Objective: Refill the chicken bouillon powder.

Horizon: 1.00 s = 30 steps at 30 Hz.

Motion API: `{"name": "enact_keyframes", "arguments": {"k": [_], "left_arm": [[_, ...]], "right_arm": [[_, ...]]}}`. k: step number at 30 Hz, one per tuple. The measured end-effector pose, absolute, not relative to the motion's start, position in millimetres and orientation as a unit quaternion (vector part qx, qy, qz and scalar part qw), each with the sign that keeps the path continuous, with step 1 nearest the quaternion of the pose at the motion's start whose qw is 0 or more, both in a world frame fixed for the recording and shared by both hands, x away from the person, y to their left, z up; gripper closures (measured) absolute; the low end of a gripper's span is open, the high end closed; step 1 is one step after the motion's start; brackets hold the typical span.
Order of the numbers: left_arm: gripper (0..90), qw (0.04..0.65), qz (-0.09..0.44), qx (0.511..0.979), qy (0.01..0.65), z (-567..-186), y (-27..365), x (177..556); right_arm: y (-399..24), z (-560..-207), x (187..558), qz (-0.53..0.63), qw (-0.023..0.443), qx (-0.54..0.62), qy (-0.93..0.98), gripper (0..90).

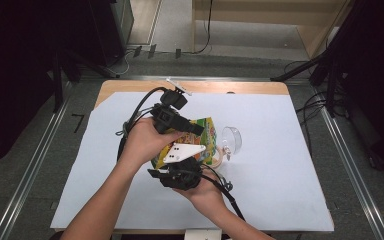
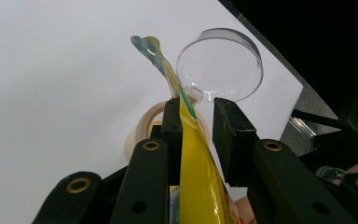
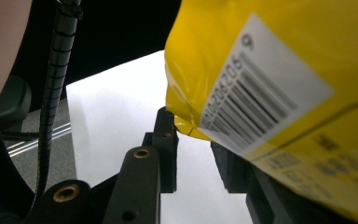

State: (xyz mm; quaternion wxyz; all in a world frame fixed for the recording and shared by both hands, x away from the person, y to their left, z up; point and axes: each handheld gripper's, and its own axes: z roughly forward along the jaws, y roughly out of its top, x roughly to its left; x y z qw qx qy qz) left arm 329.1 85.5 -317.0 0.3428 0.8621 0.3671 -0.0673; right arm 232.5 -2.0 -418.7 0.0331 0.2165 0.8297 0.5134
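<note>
The snack bag (image 1: 207,137), yellow with bright printing, is up off the white-covered worktop (image 1: 280,190), held between my two hands near the middle of it. My left hand-held gripper (image 2: 198,123) comes at it from above: in the left gripper view the bag's flattened edge runs up between the jaws, lying against the left one, while a clear gap is left on the right side, so the jaws are not fully pressed together and I judge the hold loose at best. My right hand-held gripper (image 3: 193,140) is under the bag; in the right gripper view a lower corner of the bag, next to its barcode label (image 3: 261,88), sits between the jaws, but the bag itself covers the far jaw, and I cannot tell whether that gripper is clenched on it or merely around it.

Just beyond the bag lie a clear plastic lid (image 2: 220,65) and, near it, a roll of tape (image 2: 144,123), both on the worktop and neither touched.

As for progress, I judge the bag to be picked up and brought between both tools, ready to be pulled open or turned. Its top seal looks unbroken from what I can see, and nothing has come out of it, so the main work is not yet done.
</note>
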Motion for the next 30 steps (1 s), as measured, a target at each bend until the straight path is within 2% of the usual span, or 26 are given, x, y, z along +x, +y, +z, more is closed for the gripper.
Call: {"name": "enact_keyframes", "arguments": {"k": [30], "left_arm": [[74.9,0.351,-0.076,0.856,0.372,-317.9,87.9,331.9]], "right_arm": [[-3.1,-416.7,232.8,0.513,0.043,0.208,0.832,73.0]]}}
